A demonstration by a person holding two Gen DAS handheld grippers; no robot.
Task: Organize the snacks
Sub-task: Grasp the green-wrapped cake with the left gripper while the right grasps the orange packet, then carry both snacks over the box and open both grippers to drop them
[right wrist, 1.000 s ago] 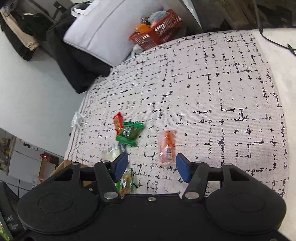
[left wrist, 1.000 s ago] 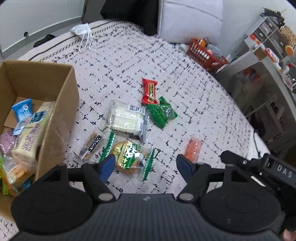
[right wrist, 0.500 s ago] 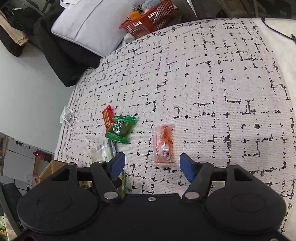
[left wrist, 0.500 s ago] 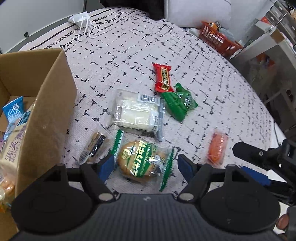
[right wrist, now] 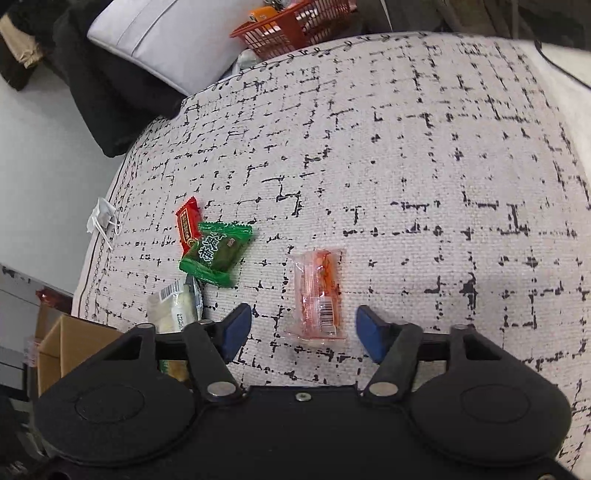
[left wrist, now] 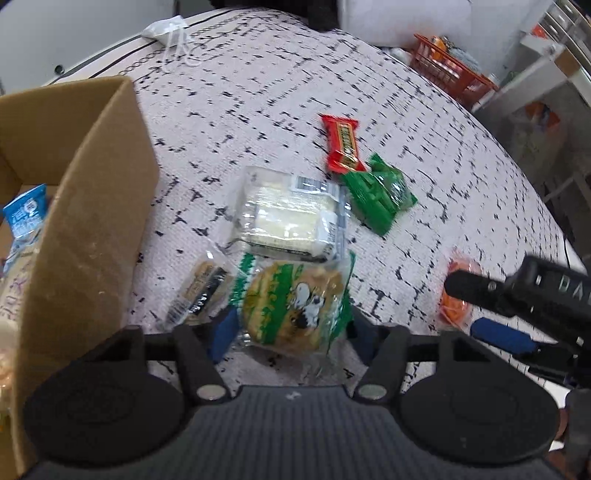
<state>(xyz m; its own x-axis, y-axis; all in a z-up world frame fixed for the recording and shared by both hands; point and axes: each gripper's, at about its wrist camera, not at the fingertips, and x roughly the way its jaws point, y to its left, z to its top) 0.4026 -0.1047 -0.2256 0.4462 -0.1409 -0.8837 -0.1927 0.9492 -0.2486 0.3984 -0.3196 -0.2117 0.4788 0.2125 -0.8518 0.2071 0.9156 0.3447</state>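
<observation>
My left gripper (left wrist: 290, 328) is open, its jaws on either side of a round cake in a green-trimmed clear wrapper (left wrist: 291, 304). Beside it lie a small dark bar packet (left wrist: 197, 295), a white cake pack (left wrist: 291, 218), a green packet (left wrist: 380, 195) and a red bar (left wrist: 341, 144). A cardboard box (left wrist: 92, 206) holding snacks stands at the left. My right gripper (right wrist: 303, 328) is open, just over an orange packet (right wrist: 319, 291). The green packet (right wrist: 216, 253) and red bar (right wrist: 186, 227) lie to its left.
The snacks lie on a white cloth with black marks (right wrist: 424, 166). A red basket (left wrist: 448, 75) and a grey pillow (right wrist: 166, 37) lie past the far edge. A face mask (left wrist: 166, 29) lies at the far left. Shelves (left wrist: 554, 55) stand at the right.
My left gripper has moved forward and down so the round cake sits between its open jaws. My right gripper has moved closer to the orange packet.
</observation>
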